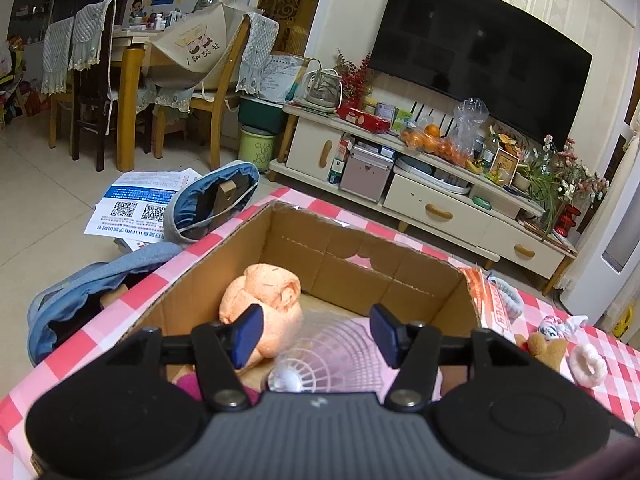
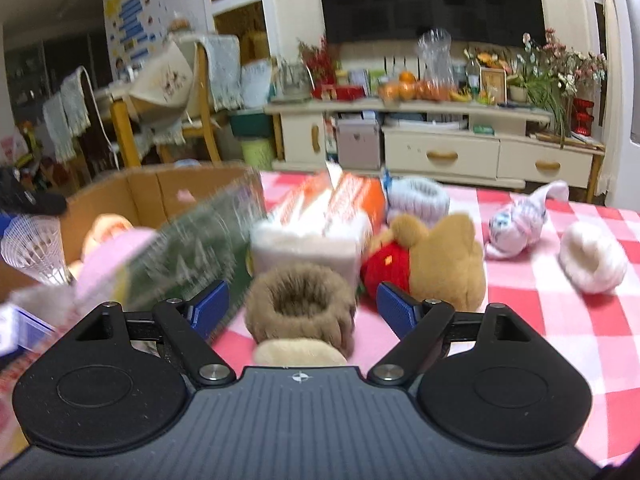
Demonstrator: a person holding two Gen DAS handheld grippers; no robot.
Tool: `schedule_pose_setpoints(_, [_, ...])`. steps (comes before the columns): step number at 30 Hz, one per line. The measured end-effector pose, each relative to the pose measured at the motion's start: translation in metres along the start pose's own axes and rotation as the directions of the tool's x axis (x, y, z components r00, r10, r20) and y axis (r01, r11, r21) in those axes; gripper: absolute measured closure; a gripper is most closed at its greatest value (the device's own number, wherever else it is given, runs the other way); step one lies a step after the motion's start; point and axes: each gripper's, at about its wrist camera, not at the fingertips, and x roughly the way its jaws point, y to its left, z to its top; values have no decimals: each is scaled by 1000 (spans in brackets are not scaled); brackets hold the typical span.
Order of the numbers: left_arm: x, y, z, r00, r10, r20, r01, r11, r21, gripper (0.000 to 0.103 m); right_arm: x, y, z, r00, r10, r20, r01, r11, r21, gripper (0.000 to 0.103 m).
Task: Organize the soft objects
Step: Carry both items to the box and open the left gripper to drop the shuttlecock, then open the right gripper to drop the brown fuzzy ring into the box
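- Left wrist view: my left gripper (image 1: 316, 332) hovers over the cardboard box (image 1: 360, 256), jaws partly spread, pinching nothing. The orange plush (image 1: 262, 300) lies inside by the box's left wall, long axis running toward me.
- Right wrist view: my right gripper (image 2: 304, 304) has jaws spread wide around the brown furry cuff (image 2: 300, 304), pads clear of it; the cuff's opening faces up and away.
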Motion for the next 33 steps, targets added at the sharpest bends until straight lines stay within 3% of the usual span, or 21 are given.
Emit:
schedule_pose_setpoints(5, [-2,-7,0,1000,-9,8,9,1000,17,35,8,2,-14,999,24,-35,-24,1000,3,0])
schedule_pose_setpoints(8, [-2,-11,-1,1000,-12,8,12,1000,28,34,12,7,-16,999,-7,-32,7,1000,-14,0])
schedule_pose_setpoints(11, [-1,-14,-2,1000,-10,6,10,999,32,26,10,5,-16,999,-25,-21,25,1000,-6,5])
schedule_pose_setpoints(13, [-2,-15,-2,1000,-7,11,7,999,34,24,11,0,-14,1000,-15,-19,15,1000,-1,28])
schedule_pose_setpoints(15, [-3,-16,-1,1000,-8,16,7,999,37,20,11,-2,-12,1000,-13,-18,13,1000,-6,41])
schedule_pose_setpoints(19, [-5,-18,-1,1000,-4,27,3,1000,31,15,10,-4,-11,1000,-7,-7,7,1000,-5,59])
schedule_pose_setpoints(28, [-11,-7,3,998,20,65,-19,1000,-19,13,-17,-9,6,996,-16,86,15,1000,10,67])
schedule_pose_setpoints(33, [-15,1,7,995,49,91,-45,998,-47,13,-41,-3,34,983,50,174,-61,997,57,67])
